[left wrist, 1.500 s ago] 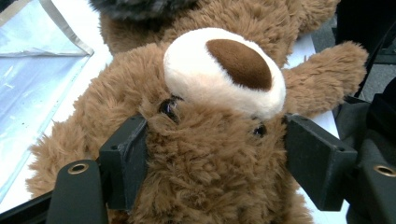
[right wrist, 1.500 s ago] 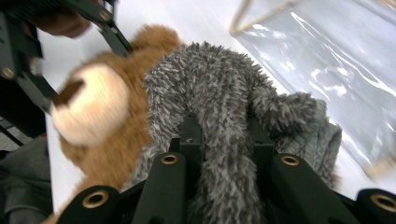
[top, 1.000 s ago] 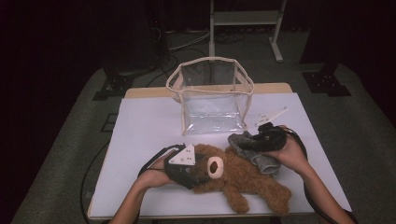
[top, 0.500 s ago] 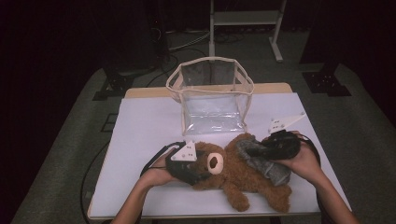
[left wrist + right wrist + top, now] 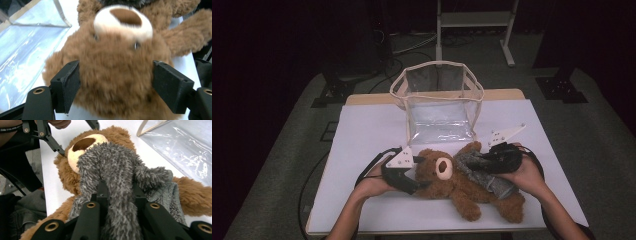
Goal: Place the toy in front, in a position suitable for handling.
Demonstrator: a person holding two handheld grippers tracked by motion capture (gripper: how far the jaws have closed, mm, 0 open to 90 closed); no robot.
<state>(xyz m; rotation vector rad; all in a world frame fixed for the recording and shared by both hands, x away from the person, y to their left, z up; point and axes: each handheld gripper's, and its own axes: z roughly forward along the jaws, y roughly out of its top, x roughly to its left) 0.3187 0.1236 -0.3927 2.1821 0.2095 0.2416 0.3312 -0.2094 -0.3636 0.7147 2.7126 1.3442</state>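
A brown teddy bear lies on its back on the white table, head to the left. My left gripper has the bear's head between its jaws, and the pads press into the fur on both sides. These jaws have just been opening a little, with the head still between them. A grey fuzzy scarf lies across the bear's chest. My right gripper is shut on a strip of that scarf, just below the bear's muzzle.
A clear plastic bag with a beige rim stands open behind the bear, close to its raised arm. Bare table lies to the left and right of it. The person's hands and the trailing cables sit near the front edge.
My right gripper has shifted a little to the right with the grey scarf in it, drawing the scarf along the bear. The left hand has stayed at the bear's head.
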